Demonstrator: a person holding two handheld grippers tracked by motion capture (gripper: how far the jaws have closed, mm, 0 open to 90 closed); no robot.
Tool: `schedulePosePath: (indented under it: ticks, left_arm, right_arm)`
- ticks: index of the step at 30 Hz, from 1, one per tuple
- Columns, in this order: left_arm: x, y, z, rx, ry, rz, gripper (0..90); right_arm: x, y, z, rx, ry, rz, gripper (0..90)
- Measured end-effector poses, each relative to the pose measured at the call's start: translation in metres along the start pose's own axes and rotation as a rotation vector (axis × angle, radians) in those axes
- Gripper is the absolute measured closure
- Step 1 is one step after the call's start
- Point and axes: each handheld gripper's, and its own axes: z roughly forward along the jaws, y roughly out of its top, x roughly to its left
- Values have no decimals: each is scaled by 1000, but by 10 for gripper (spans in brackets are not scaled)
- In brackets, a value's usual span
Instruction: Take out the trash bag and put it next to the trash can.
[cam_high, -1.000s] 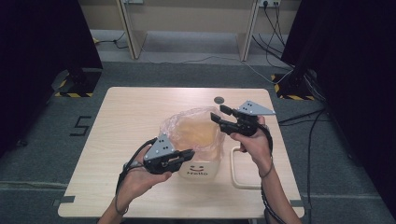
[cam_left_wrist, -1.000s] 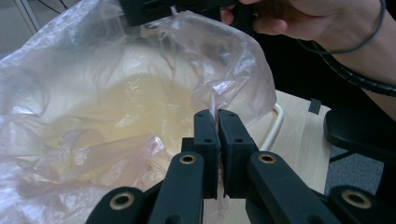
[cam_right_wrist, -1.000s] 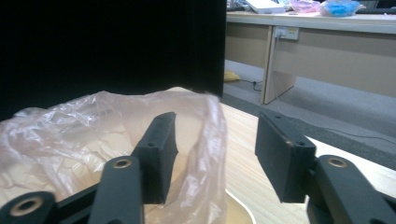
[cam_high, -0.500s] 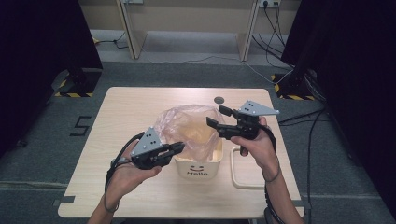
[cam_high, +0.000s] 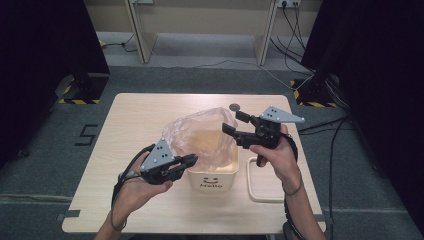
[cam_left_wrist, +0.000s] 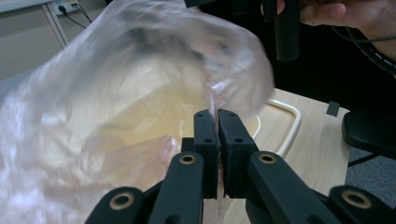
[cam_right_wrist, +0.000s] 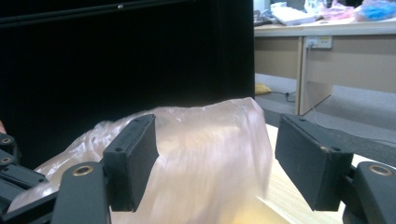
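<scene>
One plastic bag (cam_high: 202, 135), one bin (cam_high: 212, 179)

The billowing plastic bag (cam_high: 205, 137) stands up out of the cream bin (cam_high: 212, 177) at mid-bench and blocks any straight path between the two tongs. Beside the bin on the right lies a loose cream handle loop (cam_high: 262, 182), and a small dark disc (cam_high: 234, 107) sits behind the bag. The bench (cam_high: 130, 120) lies bare to the left and along its far edge.

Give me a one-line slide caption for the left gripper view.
Left hand-held gripper shut on the edge of a clear plastic bag lining a cream bin.
</scene>
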Motion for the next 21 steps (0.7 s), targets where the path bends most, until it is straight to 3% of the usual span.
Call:
schedulePosePath:
  ticks: [10,13,16,21]
  left_arm:
    - [15,5,-22,-33,60,-17,861]
    - [23,3,-33,-53,74,-48,860]
    - [28,1,-38,-71,62,-76,860]
    - [42,-4,-54,-76,103,-102,859]
  right_arm:
    - [-6,3,-8,-16,-19,10,298]
    - [-7,2,-8,-8,-21,14,298]
    - [-7,1,-7,-3,-22,16,298]
    - [-7,0,-7,6,-28,14,297]
